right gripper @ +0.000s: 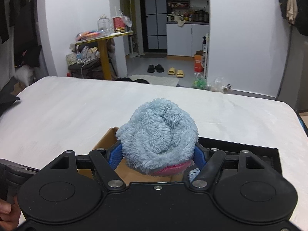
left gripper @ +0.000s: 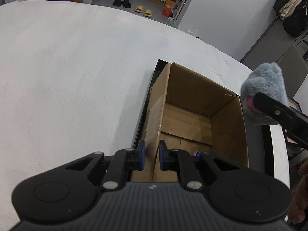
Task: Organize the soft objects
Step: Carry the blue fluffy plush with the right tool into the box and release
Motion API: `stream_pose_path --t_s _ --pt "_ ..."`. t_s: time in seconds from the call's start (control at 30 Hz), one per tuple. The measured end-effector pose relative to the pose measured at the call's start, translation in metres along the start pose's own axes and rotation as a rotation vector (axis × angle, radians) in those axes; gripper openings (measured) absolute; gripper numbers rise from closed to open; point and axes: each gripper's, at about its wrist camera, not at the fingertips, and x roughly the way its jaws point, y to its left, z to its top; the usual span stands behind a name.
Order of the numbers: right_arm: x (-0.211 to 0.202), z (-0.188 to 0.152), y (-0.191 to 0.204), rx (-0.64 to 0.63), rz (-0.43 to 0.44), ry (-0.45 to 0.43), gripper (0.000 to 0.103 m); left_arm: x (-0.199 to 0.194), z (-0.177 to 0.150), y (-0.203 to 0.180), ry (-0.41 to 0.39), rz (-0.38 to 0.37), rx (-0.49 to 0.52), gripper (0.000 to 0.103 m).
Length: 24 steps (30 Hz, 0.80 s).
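An open brown cardboard box (left gripper: 192, 88) stands on a black tray (left gripper: 154, 73) on the white bed. My left gripper (left gripper: 152, 154) is shut on the box's near left wall, one blue pad on each side of the cardboard. A fluffy light-blue soft toy with a pink part (right gripper: 157, 130) is pinched in my right gripper (right gripper: 157, 156). The toy (left gripper: 263, 88) hangs in the air over the box's right edge, a black right finger (left gripper: 269, 107) across it. Only a corner of the box (right gripper: 105, 140) shows under the toy in the right wrist view.
The white bed surface (left gripper: 67, 77) spreads wide to the left and beyond the box. Past its far edge lie slippers (right gripper: 175, 72) on the floor, a cluttered yellow table (right gripper: 102, 36) and hanging clothes (left gripper: 292, 7). A person's hand (right gripper: 7, 211) shows at the lower left.
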Motion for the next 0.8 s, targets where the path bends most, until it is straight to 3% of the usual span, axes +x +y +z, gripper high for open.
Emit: stream_pose_path --t_s 0.57,0.67,0.8 --pt "0.036 -0.002 0.037 -0.036 0.034 0.129 0.071 0.006 0.006 0.019 0.031 -0.059 -0.091 0.014" --pt "0.040 0.000 0.040 -0.037 0.026 0.132 0.072 0.006 0.005 0.018 0.028 -0.056 -0.099 0.014" --pt "0.039 -0.003 0.041 -0.063 0.026 0.079 0.081 0.007 0.005 0.019 0.029 -0.051 -0.115 0.014"
